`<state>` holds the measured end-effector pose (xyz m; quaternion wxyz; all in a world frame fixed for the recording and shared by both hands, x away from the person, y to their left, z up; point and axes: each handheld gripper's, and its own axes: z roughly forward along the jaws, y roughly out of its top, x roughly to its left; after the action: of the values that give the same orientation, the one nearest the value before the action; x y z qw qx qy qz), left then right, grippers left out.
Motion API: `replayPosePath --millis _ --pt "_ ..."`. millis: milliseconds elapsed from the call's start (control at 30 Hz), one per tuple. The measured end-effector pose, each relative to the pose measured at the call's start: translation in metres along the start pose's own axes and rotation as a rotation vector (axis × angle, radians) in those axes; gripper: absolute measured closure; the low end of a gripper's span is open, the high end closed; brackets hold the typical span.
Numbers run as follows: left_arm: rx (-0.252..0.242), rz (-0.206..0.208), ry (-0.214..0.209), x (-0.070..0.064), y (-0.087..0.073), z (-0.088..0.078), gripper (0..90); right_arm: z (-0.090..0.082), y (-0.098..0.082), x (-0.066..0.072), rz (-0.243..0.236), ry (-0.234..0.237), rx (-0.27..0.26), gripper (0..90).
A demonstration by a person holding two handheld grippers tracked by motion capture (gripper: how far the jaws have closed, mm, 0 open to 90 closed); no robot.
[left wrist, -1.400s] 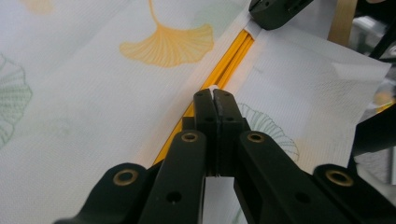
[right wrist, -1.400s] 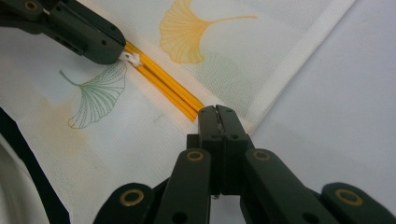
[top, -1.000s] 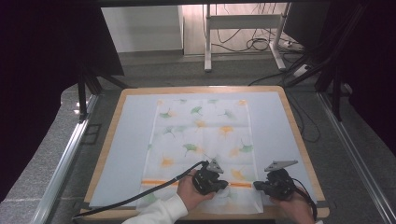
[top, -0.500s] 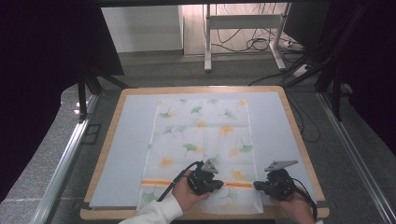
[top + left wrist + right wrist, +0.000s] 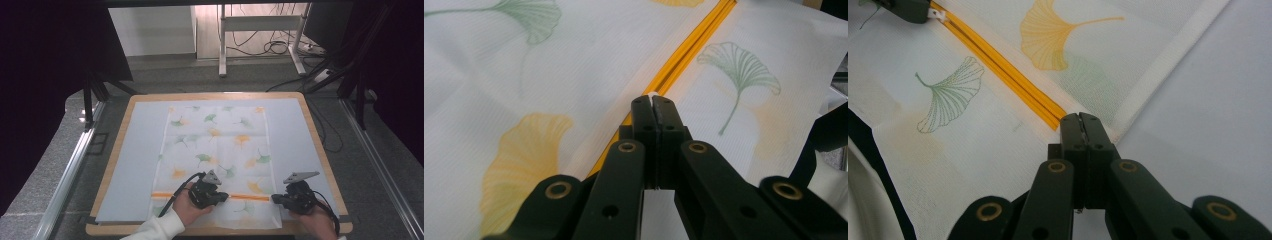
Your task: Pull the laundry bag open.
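Observation:
A white cloth printed with green and orange ginkgo leaves lies flat on the mat. An orange zipper runs across its near end. My left gripper rests on the zipper line with its jaws shut on the small white zipper pull. In the right gripper view that pull shows at the far end of the orange zipper. My right gripper sits at the cloth's right edge. Its jaws are shut on the cloth at the zipper's end, beside the white hem.
The cloth lies on a pale blue mat on a wooden-rimmed board. Metal rails flank the board. Beyond it is grey floor with a white stand and cables. Bare mat lies left and right of the cloth.
My left gripper has slid left along the zipper line, away from the right gripper. The right gripper has stayed put.

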<state>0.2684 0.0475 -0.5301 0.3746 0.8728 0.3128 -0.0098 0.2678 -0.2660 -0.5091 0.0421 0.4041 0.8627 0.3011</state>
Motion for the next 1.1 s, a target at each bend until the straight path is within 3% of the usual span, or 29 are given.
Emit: replayPosePath --millis 1100 --pt "-0.014 -0.072 0.031 0.027 -0.036 -0.039 90.0 0.000 0.000 0.000 0.002 0.003 0.003 90.0"
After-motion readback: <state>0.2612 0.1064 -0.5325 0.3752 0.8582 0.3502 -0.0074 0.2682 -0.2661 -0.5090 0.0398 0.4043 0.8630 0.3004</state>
